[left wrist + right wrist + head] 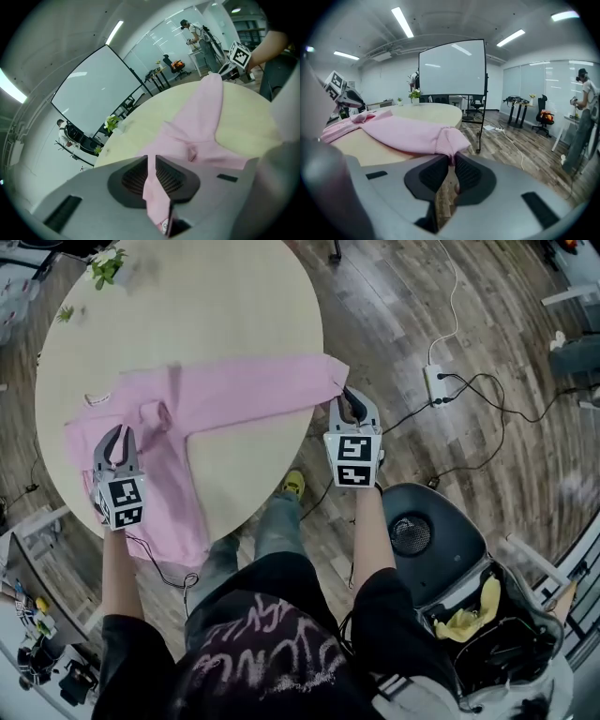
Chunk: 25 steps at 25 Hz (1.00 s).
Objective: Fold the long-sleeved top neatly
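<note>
A pink long-sleeved top [225, 395] lies spread on the round beige table [187, 306], one sleeve stretched toward the table's right edge. My left gripper [114, 434] is at the near left, shut on a fold of the top's body; pink cloth [201, 117] runs out from between the pads of the left gripper [151, 174]. My right gripper [349, 396] is at the table's right edge, shut on the ribbed sleeve cuff [447, 143]. In the right gripper view the right gripper [451, 161] pinches that cuff, and the rest of the top [393, 131] trails off to the left.
A small plant [106, 266] stands at the table's far left. A power strip [434, 383] with cables lies on the wood floor to the right, near a black stool [422, 531] and an open bag [478, 615]. A whiteboard [452, 70] stands beyond the table.
</note>
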Tool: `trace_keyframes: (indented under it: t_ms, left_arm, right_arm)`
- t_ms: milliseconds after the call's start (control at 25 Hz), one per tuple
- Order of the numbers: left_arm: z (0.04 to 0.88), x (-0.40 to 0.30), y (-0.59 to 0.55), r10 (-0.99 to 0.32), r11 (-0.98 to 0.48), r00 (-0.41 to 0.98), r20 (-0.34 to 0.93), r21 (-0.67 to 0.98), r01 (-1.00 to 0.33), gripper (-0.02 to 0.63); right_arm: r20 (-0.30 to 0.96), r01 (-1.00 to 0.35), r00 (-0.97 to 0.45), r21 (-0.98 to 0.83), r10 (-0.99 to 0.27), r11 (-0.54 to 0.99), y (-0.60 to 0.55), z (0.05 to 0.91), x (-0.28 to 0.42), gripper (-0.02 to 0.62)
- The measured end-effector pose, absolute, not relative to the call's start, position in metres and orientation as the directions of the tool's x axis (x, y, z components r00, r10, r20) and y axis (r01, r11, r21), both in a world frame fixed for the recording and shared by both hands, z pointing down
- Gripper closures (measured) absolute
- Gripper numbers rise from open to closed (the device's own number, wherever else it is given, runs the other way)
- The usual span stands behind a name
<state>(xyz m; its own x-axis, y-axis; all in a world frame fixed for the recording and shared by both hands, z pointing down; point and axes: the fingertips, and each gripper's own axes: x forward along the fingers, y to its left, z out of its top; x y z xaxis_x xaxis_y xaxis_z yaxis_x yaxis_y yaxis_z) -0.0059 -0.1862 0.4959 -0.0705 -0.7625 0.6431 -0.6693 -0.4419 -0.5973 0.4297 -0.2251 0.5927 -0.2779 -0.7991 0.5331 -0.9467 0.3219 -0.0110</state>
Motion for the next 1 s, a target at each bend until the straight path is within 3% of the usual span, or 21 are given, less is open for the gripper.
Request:
trace_keyframes:
  t_ms: [600,1000]
  left_arm:
    - [0.479,-0.067,-0.152,-0.808,-0.333,-0.068,0.586,-0.548,-0.768,0.543]
    - [0.482,-0.148,-0.112,-0.827,-0.291,-0.022,0.562,-0.460,-0.839,0.543]
  right_arm:
    - [0.482,-0.951,-0.191,0.125,-0.855,0.283,-0.218,0.498,0.408,0.551]
    - [0.419,-0.945,-0.174,0.183,-0.891,0.271,-0.199,0.428,0.303,0.551]
